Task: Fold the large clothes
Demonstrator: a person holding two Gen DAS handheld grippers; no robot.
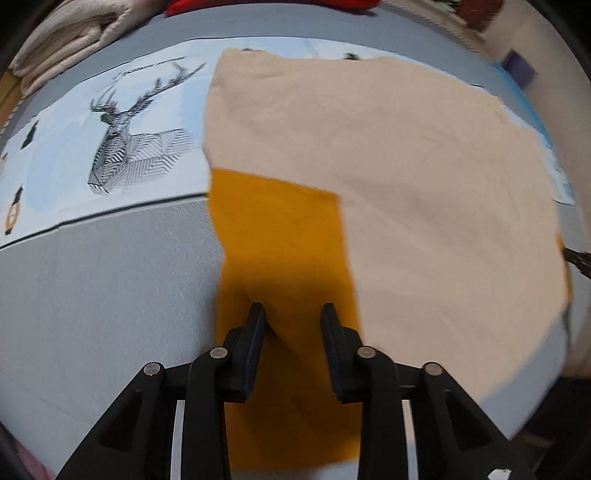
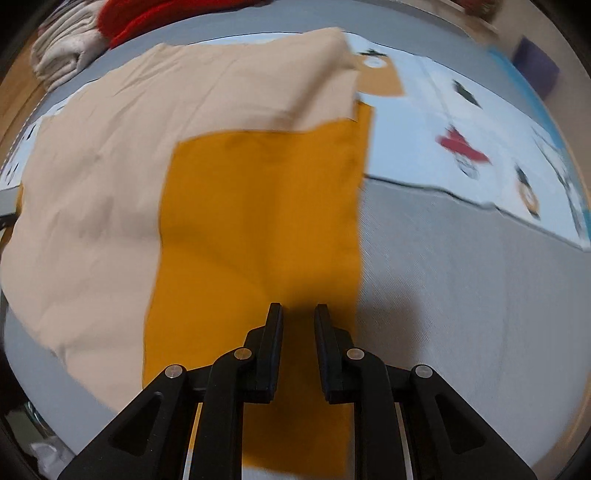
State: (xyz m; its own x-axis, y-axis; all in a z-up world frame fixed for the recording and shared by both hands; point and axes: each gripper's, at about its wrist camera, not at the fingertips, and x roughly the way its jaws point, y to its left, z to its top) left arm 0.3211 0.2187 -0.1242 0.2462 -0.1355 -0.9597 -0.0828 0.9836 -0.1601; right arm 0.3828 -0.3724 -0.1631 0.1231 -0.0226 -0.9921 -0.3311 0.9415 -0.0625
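L wrist view: I see the left gripper (image 1: 291, 314) pointing down over the mustard panel (image 1: 280, 236) of the garment (image 1: 424, 177); jaws parted, nothing pinched, cloth just below the tips.
Garment spot: lies flat on the grey bed surface (image 1: 110, 280), far edge over the deer-print sheet (image 1: 122, 140).
R wrist view: right gripper (image 2: 298, 314) released too, narrow gap, hovering at the mustard panel's right edge.
Background: folded cream pile (image 2: 62, 55) & red cloth (image 2: 147, 14) at the back.
Handling, my guess: light, soft, floppy cotton; will sag & crease.
Grab pts: near mustard corners, one per gripper, pinch the top layer only.
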